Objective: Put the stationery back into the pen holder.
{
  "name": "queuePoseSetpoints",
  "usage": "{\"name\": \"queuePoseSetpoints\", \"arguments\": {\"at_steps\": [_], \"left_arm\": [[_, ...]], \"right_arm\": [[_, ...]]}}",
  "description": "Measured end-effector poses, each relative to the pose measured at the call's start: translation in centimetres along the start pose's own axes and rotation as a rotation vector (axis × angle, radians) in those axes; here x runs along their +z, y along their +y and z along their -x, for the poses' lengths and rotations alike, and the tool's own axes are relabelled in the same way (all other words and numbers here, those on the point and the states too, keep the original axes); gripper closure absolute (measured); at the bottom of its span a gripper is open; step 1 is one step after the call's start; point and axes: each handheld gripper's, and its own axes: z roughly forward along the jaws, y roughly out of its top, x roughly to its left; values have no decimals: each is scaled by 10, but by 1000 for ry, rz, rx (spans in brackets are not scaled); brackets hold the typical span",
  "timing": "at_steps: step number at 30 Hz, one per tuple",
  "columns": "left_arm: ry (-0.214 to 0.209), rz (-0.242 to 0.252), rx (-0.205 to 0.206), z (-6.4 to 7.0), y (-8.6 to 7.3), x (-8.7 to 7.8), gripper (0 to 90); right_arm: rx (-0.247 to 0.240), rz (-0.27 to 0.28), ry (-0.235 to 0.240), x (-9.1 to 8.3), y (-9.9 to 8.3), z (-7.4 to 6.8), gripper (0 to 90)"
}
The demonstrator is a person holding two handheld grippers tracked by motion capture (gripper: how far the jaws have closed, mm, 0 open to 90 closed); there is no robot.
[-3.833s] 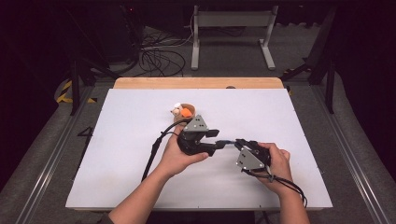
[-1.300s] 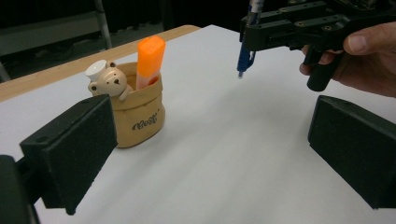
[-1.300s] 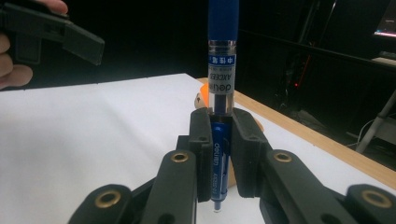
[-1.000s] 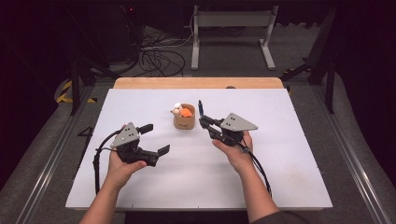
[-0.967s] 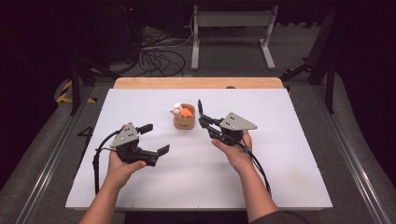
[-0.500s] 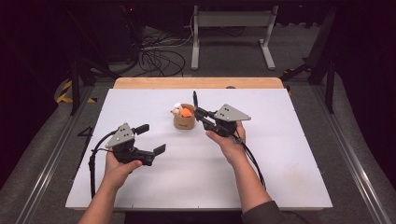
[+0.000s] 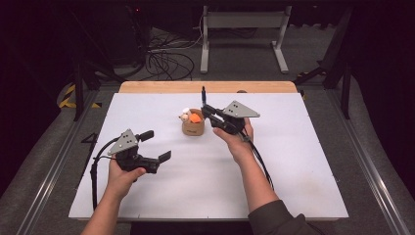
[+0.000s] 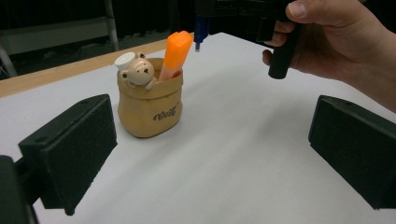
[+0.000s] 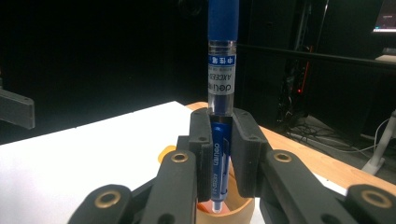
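Blue pen [image 9: 220, 93] upright, tip over tan holder [image 7: 193, 128].

White table [image 7: 303, 166], wooden far edge; grey floor, tangled cables [image 7: 166, 58], dark room.

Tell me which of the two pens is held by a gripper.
The blue pen, clamped upright between the right gripper's jaws above the holder. The orange pen stands in the holder, untouched.

Light fell from overhead onto the white table [image 7: 303, 166], which was bright and evenly lit, while the surroundings toward twelve o'clock sank into near black. Shadows under the hands were soft and short. In the left gripper view the near jaws were blurred; the right gripper view's background was dim and grainy.
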Motion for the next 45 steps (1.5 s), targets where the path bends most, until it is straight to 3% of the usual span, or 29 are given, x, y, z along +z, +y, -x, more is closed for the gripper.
{"name": "queuePoseSetpoints", "arguments": {"at_steps": [25,45], "left_arm": [[0,5,-10,-3,-2,-1,16],[-3,8,-12,-3,-3,0,16]], "right_arm": [[64,8,-4,31,-25,15,797],[29,-64,-33,40,-40,17,795]]}}
